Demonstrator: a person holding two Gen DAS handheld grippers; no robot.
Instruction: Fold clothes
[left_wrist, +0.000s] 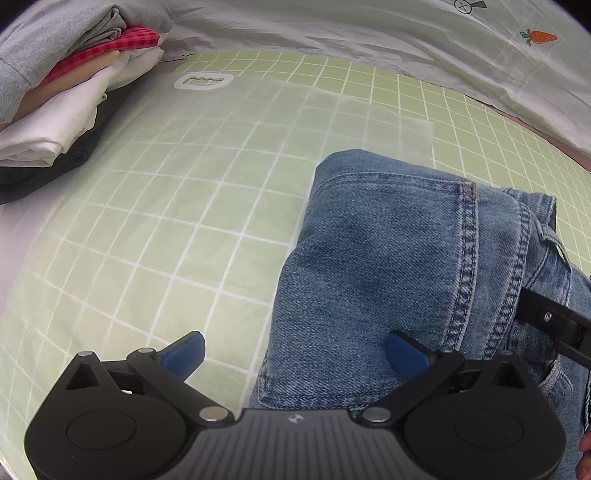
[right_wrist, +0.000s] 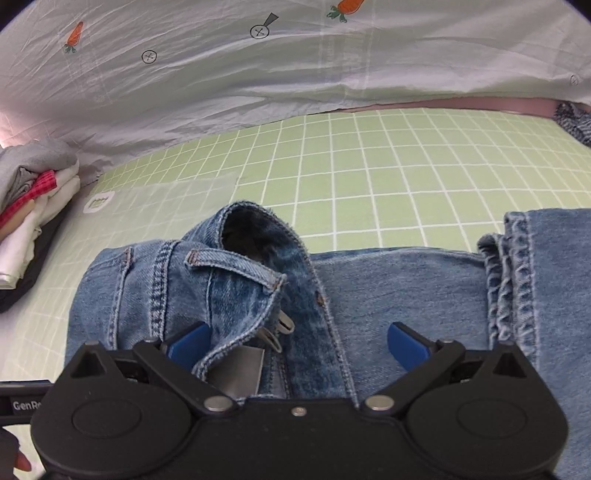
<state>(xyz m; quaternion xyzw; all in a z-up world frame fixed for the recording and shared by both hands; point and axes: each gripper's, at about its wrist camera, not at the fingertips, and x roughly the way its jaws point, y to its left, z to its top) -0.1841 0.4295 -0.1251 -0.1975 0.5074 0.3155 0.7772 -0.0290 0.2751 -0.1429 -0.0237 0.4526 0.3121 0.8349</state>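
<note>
At nine to eleven o'clock in the left wrist view, a stack of folded clothes (left_wrist: 74, 99) is cut off by the frame edge: grey knit on top, red gingham, white cotton, something dark at the bottom. The green sheet (left_wrist: 166, 221) with its white grid spreads across the middle; a pale patch dulls the grid at twelve o'clock. Beyond it lies a crumpled white cover (left_wrist: 369, 33) printed with carrots.

The left gripper (left_wrist: 294, 352) stands wide apart and grips nothing; one blue pad hangs over the sheet, the other over the jeans (left_wrist: 388, 258). These fill four o'clock: faded denim, thick double-stitched seams, their lower part hidden behind the gripper body.

In the right wrist view the waistband gapes at twelve o'clock, belt loop and metal clasp showing. The right gripper (right_wrist: 298, 343) is also spread wide, holding nothing, its pads over the denim; whether they touch it is unclear. A hemmed leg end lies at three o'clock.
</note>
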